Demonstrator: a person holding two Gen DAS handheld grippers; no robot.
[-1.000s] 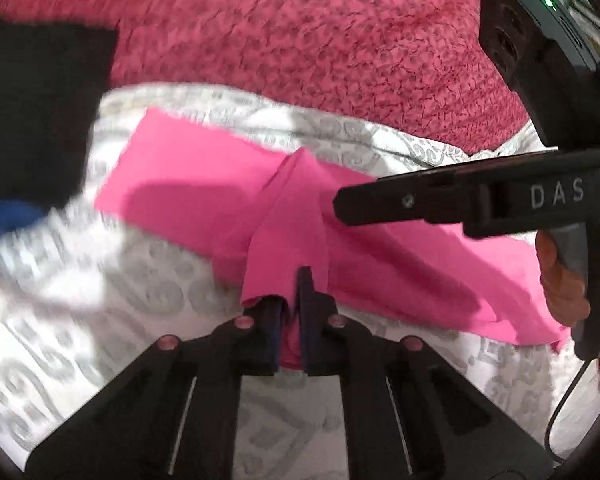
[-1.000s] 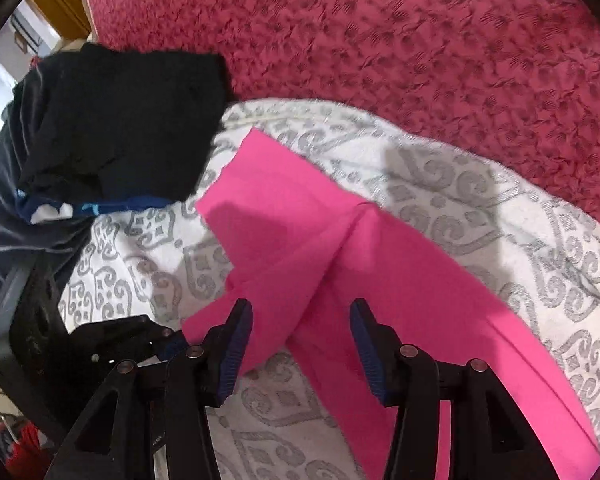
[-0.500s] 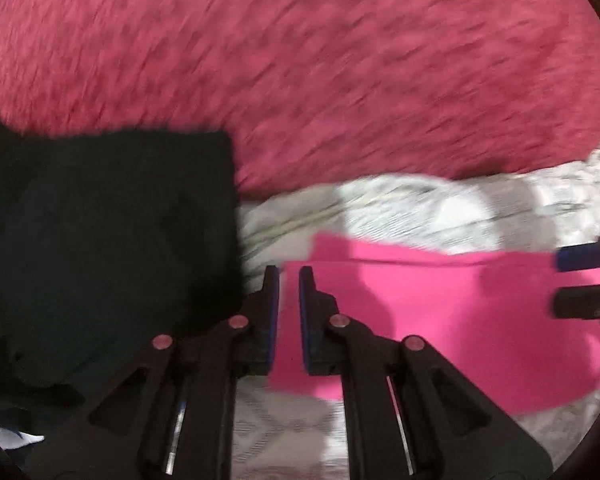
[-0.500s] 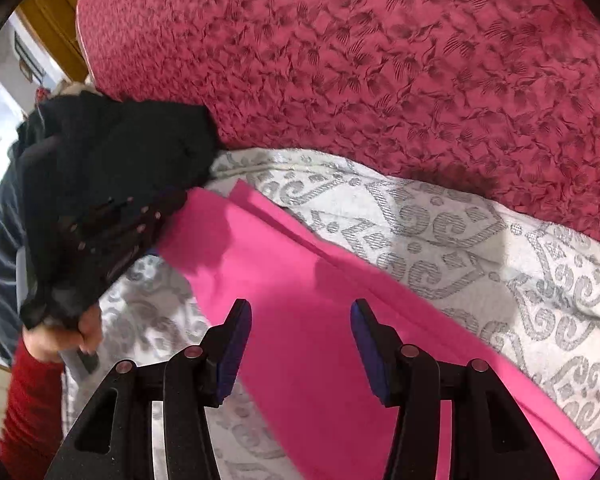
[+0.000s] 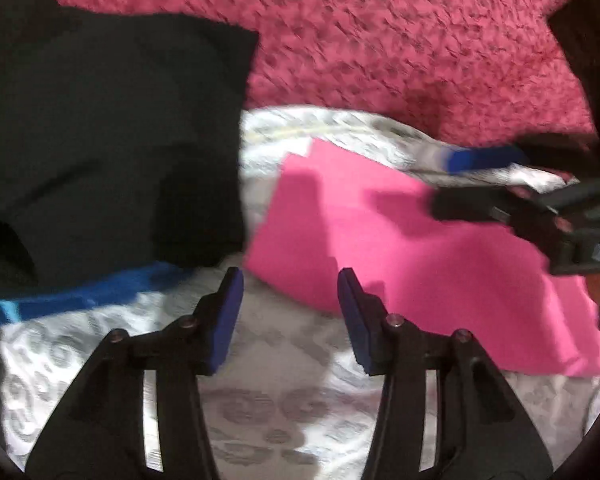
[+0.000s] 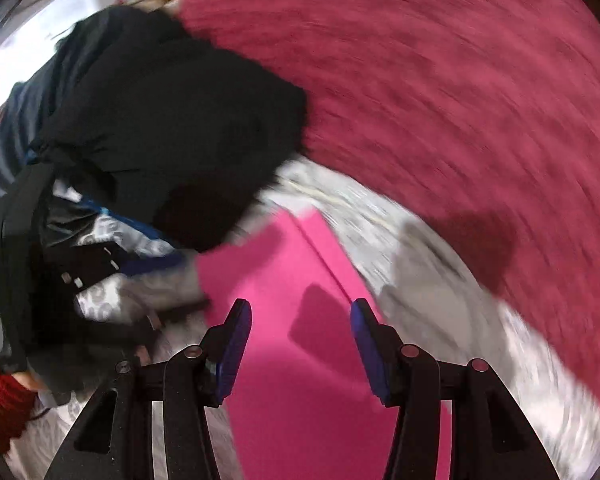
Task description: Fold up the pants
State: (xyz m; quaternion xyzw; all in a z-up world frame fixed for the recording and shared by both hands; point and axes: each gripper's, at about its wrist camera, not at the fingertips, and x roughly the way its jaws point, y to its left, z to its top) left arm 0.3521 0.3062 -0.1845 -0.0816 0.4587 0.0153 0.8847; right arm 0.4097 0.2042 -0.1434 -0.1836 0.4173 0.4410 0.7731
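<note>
Bright pink pants (image 5: 400,248) lie flat and folded on a white cloth with grey scrollwork (image 5: 284,412). My left gripper (image 5: 290,304) hovers just off their near left corner; its jaws are opening and nothing is between them. The right gripper (image 5: 456,184) reaches in from the right above the pants. In the right wrist view, which is blurred, the right gripper (image 6: 300,332) stands open over the pink pants (image 6: 284,280) with nothing between its pads.
A pile of black clothing (image 5: 100,140) with a blue edge (image 5: 100,296) lies left of the pants, also seen as the black clothing (image 6: 172,128). A dark red textured blanket (image 5: 400,40) covers the far side. A hand and red sleeve (image 6: 0,404) show at lower left.
The left gripper let go of the pink fabric, which now lies flat, and its jaws opened as it moved left. The right gripper swung and rolled over the pants, staying open.
</note>
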